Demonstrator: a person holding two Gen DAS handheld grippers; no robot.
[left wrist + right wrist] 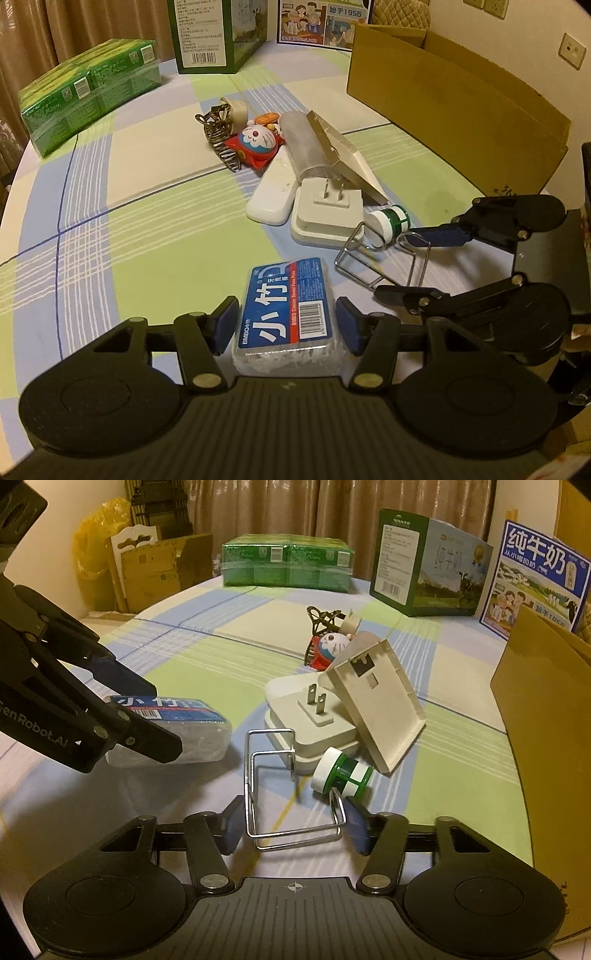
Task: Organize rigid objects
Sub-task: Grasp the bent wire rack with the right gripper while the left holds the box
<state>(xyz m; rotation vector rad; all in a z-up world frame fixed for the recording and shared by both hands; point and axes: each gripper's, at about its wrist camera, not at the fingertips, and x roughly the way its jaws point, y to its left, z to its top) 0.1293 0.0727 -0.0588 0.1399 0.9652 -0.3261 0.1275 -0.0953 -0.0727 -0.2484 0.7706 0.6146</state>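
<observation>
Tongs on the left [286, 323] are lying low and level over the counter [147, 229], pointing forward toward the pile of small things, with the dental floss pick box [286, 310] sitting between the two blue pads [225, 321]. The pads are standing just beside the box's long sides; whether they are pressing it or only flanking it cannot be told, and the box is resting on the checked cloth either way.

The right tongs [293, 825] are coming in from the right side, also held low and nearly flat, fingers spread wide. Between them is lying the bent wire rack [280, 794], its near bars just inside the blue pads and apparently not pinched. In the left wrist view the same right tongs [402, 264] are reaching in sideways with the wire rack [380, 258] between their tips.

Just beyond the rack, the small green jar with a white cap [341, 773] is lying on its side, touching the white plug adapter [310, 720], whose prongs are pointing up. A beige cover plate [376, 705] is leaning tilted against the adapter. Farther back are sitting the cat figurine [256, 142], a dark hair claw [218, 136] and a white remote-like bar [275, 192]. An open cardboard box [454, 110] is standing at the right edge.
</observation>
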